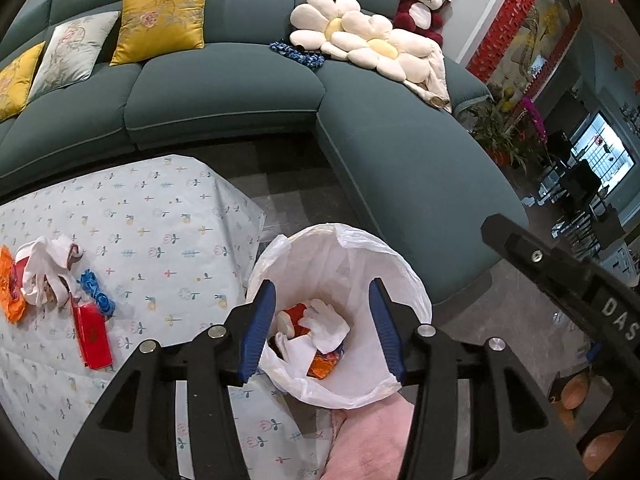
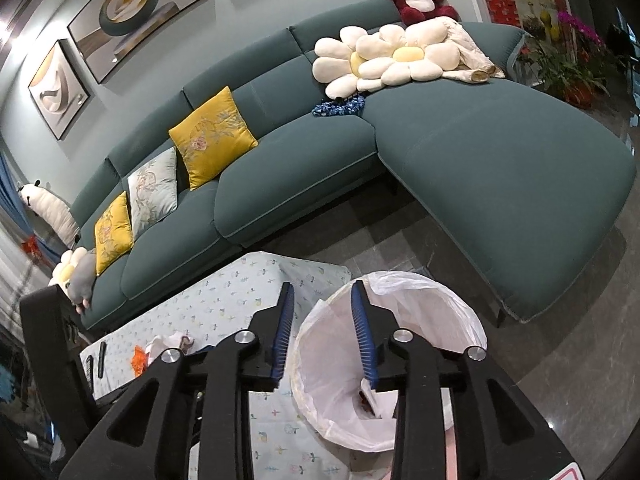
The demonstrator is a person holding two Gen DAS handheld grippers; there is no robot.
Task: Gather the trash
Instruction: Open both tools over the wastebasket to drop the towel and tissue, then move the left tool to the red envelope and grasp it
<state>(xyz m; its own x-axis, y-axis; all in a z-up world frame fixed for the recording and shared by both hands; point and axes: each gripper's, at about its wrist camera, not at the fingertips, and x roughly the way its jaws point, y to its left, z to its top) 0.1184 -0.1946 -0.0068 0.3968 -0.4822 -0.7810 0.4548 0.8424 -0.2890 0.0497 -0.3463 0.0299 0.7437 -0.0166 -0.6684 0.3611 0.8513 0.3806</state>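
Note:
A bin lined with a white plastic bag [image 1: 360,252] stands beside the table; it also shows in the right wrist view [image 2: 432,292]. Inside lie crumpled white tissue [image 1: 326,326] and orange-red wrappers [image 1: 326,364]. My left gripper [image 1: 322,296] is open and empty, right above the bin mouth. My right gripper [image 2: 322,292] is open and empty, above the bin's left rim. On the table lie more trash: a red packet [image 1: 93,336], crumpled white tissue [image 1: 44,272], an orange wrapper [image 1: 10,292] and a blue piece [image 1: 96,292].
The table has a pale floral cloth [image 1: 160,216]. A teal L-shaped sofa [image 1: 224,92] with yellow cushions [image 1: 162,20], flower pillows [image 1: 360,40] and a red bear [image 1: 420,4] stands behind. Two dark remotes [image 2: 96,360] lie on the table's far end. Plants [image 1: 500,128] stand right.

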